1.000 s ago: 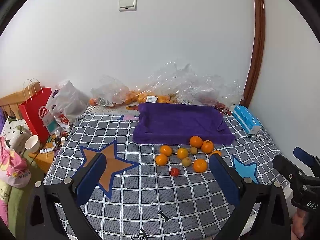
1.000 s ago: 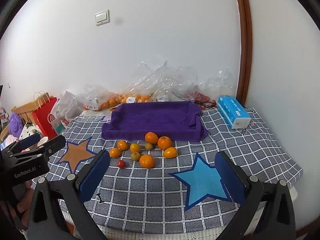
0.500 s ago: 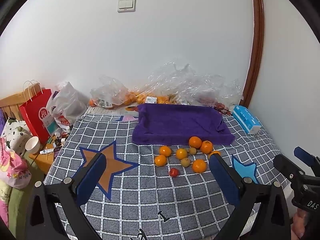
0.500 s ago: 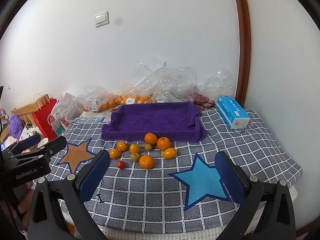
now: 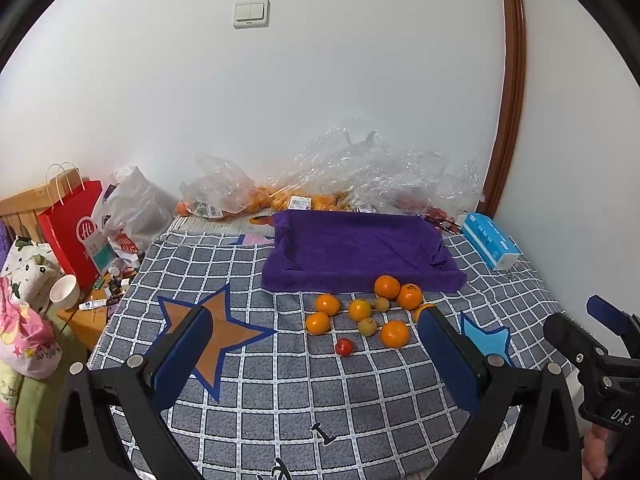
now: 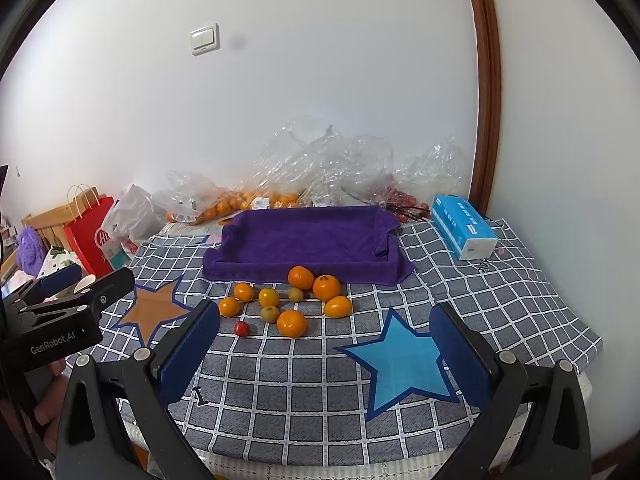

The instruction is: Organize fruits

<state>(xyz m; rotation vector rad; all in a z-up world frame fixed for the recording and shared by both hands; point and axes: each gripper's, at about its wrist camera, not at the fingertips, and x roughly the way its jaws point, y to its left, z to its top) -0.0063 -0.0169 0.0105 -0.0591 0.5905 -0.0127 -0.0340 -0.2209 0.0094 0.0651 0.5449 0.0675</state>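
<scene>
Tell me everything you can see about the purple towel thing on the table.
The purple towel looks like soft terry cloth draped over a shallow rectangular tray, its edges raised into a low rim with a sunken, empty middle. One right corner is bunched into folds. It sits on the grey checked tablecloth, near the wall, in front of the clear plastic bags. The loose fruits lie just in front; the nearest orange is at its front edge.

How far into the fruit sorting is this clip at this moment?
Nothing looks done: the purple towel-lined tray holds no fruit. Nothing is in hand; the left tool and right tool are both open, short of the pile. Left: all the loose oranges, small greenish fruits and the red one on the checked cloth.
</scene>
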